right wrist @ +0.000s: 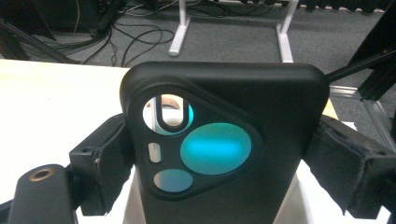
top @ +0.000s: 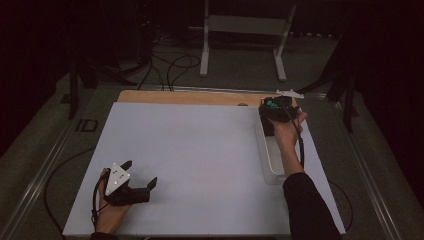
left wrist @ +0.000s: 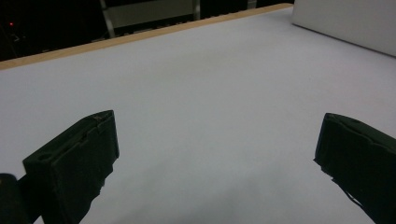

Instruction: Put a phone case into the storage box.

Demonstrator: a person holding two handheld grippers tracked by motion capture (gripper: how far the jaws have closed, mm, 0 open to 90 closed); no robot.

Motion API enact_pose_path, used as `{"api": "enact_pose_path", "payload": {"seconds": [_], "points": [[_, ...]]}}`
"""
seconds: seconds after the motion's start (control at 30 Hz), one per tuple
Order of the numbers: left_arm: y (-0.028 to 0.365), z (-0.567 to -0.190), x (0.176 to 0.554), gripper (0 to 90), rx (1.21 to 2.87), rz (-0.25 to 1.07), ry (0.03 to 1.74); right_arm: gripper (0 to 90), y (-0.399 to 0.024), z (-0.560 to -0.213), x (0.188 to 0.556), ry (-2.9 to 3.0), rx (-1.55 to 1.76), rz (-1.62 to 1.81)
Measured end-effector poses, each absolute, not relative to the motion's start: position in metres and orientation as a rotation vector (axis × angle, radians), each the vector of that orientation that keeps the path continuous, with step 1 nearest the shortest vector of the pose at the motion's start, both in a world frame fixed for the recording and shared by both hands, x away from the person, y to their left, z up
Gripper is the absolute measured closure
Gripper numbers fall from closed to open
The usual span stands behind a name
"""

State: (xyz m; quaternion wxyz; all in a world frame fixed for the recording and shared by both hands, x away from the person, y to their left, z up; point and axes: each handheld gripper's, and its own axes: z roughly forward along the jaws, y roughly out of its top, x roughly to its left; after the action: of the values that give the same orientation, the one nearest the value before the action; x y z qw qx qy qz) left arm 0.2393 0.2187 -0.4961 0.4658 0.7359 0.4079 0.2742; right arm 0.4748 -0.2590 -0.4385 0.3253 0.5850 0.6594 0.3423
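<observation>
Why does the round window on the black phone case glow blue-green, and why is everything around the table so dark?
Right gripper view: the phone case has cutouts that catch teal glare, close and sharp. High view: light falls on the white table; the floor around stays dim.

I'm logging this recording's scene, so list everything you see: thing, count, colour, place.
phone case: 1, black with teal-tinted camera cutouts, clamped upright between the right gripper's jaws over the tray
tray: 1, white, right side of the mat
mat: 1, white, covering the table
table: 1, wooden edge showing at the far side
stand: 1, white frame, floor beyond the table
cables: several, black, on the floor
left gripper: 1, black, open, near left of the mat
right gripper: 1, black, far right, above the tray
</observation>
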Motion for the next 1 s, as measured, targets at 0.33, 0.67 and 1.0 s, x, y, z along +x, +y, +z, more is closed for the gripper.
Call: {"api": "enact_pose_path", "payload": {"seconds": [0.33,0.67,1.0], "points": [[0.2179,-0.4964,0.2390,0.0,1.809,0.671,1.002,11.5,-0.2639,-0.4393,0.4794,1.736,1.547,0.922],[0.2182,-0.4961,0.2387,0.0,1.804,0.670,1.003,7.8,-0.2657,-0.4341,0.4811,1.780,1.545,0.976],[0.2187,-0.4959,0.2386,0.0,1.803,0.673,1.004,7.9,-0.2672,-0.4298,0.4746,1.772,1.537,0.984]]}}
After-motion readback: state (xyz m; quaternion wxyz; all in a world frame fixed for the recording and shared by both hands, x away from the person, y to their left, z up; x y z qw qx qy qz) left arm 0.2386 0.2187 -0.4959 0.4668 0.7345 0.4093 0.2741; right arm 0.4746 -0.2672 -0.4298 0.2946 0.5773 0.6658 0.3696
